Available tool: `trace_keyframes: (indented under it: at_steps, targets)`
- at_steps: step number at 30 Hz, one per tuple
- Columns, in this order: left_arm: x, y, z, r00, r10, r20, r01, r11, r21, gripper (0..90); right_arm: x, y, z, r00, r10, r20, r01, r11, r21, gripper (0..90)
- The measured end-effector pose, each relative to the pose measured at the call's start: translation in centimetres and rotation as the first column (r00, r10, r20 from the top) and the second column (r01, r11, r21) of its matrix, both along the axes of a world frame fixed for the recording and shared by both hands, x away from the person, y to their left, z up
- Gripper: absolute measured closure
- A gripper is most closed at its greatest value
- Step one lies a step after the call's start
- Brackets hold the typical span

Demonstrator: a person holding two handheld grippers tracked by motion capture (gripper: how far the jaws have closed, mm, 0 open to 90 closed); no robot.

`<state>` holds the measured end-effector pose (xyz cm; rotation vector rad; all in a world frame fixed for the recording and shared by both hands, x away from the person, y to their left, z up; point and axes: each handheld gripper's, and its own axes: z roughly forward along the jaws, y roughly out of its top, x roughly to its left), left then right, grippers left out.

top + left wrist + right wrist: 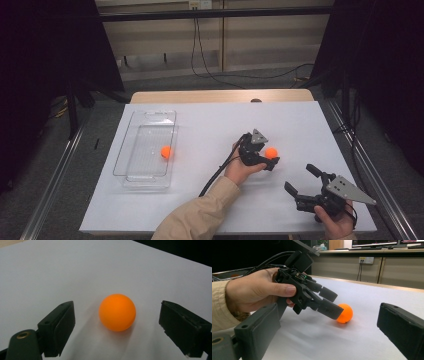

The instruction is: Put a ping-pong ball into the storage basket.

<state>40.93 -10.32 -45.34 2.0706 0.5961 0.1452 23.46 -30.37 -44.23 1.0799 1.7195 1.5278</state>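
Note:
An orange ball (271, 152) (117, 312) (345, 312) rests on the white table sheet (210, 130) right of centre. My left gripper (269, 155) (117, 315) (335, 303) is open, one jaw on each side of the ball, neither touching it. My right gripper (299, 177) (328, 315) is open and holds nothing; it is near the front right of the table and points toward the left gripper and the ball. A second orange ball (166, 152) lies inside a clear plastic tray (125, 170) on the left.
A second clear piece, perhaps a lid, overlaps the tray at its far side (150, 116). The table's wooden far edge (220, 96) shows beyond the sheet. Black curtains and floor cables surround the table. A beige sleeve (200, 215) crosses the front edge.

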Motion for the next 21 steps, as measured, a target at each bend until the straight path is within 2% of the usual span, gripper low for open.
trace_keyframes:
  at_steps: [8, 18, 21]
  targets:
    - [0.07, -0.26, -0.14, 0.9999, -0.015, -0.009, 0.015, 0.9999, 0.006, 18.3, 0.02, 0.0, -0.02, 1.0, 0.001, -0.001, -0.001, 1.0, -0.002, 3.6]
    - [0.18, -0.79, -0.45, 0.9994, -0.035, 0.004, 0.035, 0.9992, 0.021, 26.2, -0.02, -0.01, 0.01, 1.0, -0.001, -0.001, 0.001, 1.0, 0.001, 3.6]
    - [0.27, -0.93, -0.56, 0.9993, -0.037, 0.01, 0.036, 0.9987, 0.037, 28.8, -0.01, -0.04, -0.01, 1.0, -0.002, -0.001, 0.002, 1.0, 0.0, 3.6]
